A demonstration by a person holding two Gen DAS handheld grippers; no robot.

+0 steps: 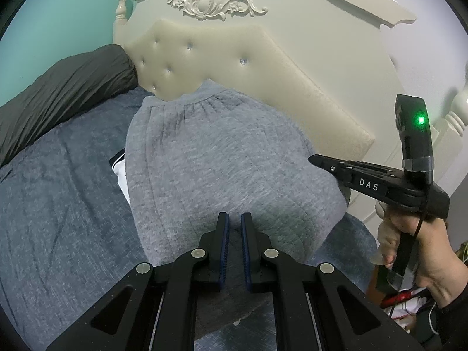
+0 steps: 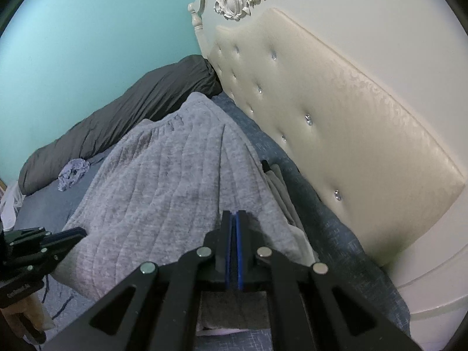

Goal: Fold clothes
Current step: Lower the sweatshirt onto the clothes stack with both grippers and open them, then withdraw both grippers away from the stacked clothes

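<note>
Blue-grey bedding [image 1: 58,204] before a cream tufted headboard [image 1: 234,73] carried the grey quilted knit garment [image 1: 219,161]. Left gripper [image 1: 235,228] stood slightly parted over its near edge; right gripper [image 2: 234,225] seemed pinched on that hem. A fold away from the person looked underway, calling for an even lift.

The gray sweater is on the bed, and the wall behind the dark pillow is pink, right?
Not quite. The gray sweater does lie on the bed, but the wall behind the dark pillow is turquoise, not pink. The right wrist view shows it best.
</note>
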